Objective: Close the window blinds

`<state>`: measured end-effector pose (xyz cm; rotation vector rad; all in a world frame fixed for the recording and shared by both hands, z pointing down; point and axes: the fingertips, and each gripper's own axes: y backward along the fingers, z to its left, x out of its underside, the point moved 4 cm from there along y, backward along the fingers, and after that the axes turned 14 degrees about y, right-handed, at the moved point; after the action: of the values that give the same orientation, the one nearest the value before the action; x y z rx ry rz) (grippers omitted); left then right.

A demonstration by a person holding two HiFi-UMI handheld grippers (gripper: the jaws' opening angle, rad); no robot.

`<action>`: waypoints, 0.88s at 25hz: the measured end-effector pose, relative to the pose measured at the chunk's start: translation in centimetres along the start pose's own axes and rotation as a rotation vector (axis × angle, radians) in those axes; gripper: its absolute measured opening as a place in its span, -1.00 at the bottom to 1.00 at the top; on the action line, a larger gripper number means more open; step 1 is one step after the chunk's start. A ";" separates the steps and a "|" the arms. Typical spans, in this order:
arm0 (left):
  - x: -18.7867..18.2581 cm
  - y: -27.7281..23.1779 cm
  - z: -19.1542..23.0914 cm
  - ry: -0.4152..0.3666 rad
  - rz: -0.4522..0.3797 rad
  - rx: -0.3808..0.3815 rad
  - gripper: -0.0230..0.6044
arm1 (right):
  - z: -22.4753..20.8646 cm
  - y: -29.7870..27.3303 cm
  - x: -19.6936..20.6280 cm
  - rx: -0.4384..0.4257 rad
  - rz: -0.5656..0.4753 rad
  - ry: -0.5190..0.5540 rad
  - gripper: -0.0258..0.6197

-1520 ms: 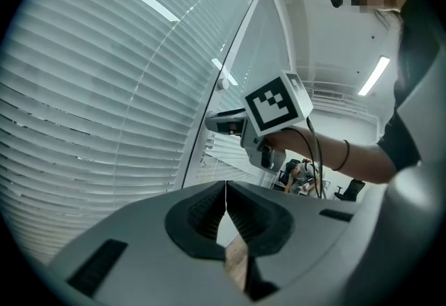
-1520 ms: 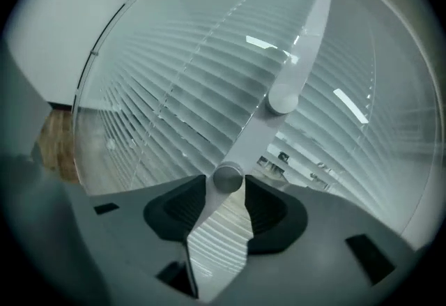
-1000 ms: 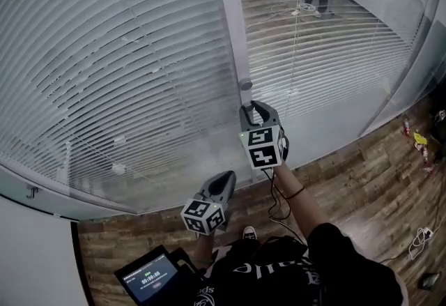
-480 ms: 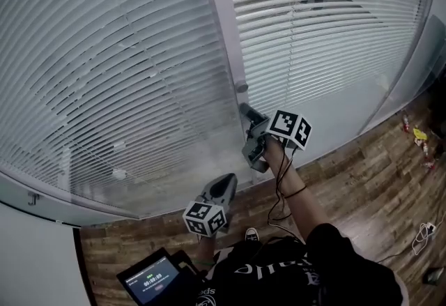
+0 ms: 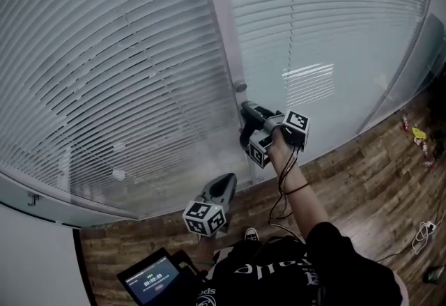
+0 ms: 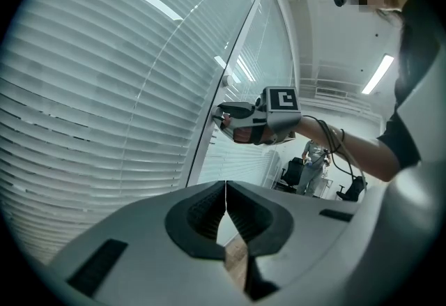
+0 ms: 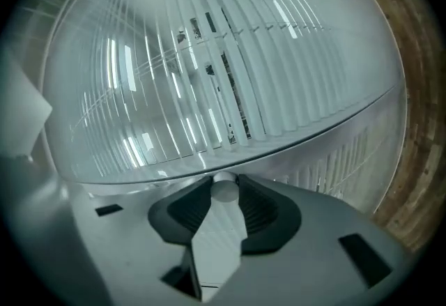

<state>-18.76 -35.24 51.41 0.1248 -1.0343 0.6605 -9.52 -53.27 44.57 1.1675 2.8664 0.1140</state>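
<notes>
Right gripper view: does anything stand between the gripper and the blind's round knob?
Nothing visible does. The round knob already sits between the jaws of the right gripper, and they are closed on it.

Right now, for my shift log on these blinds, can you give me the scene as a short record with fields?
right tool: shut on small round silver knob at the white window frame post
left tool: shut, empty, held low, off the glass
right-pane white slatted blind: slats nearly flat, looks closed in the head view
left-pane white slatted blind: dark gaps between slats
</notes>
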 end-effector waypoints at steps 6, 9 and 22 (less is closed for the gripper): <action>0.0 0.3 0.0 -0.003 -0.002 -0.003 -0.91 | 0.0 0.0 0.0 -0.003 -0.008 0.028 -0.50; 0.3 0.7 -0.2 -0.005 -0.008 -0.009 -0.91 | -0.1 0.2 0.3 -0.017 -0.014 0.030 -0.50; 1.3 2.0 -1.9 0.000 -0.023 -0.033 -0.91 | 0.4 5.9 2.3 0.100 0.070 0.760 -0.42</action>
<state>-18.05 -32.28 51.05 0.1080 -1.0420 0.6224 -7.07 -47.46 44.62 1.5047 3.4928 0.5290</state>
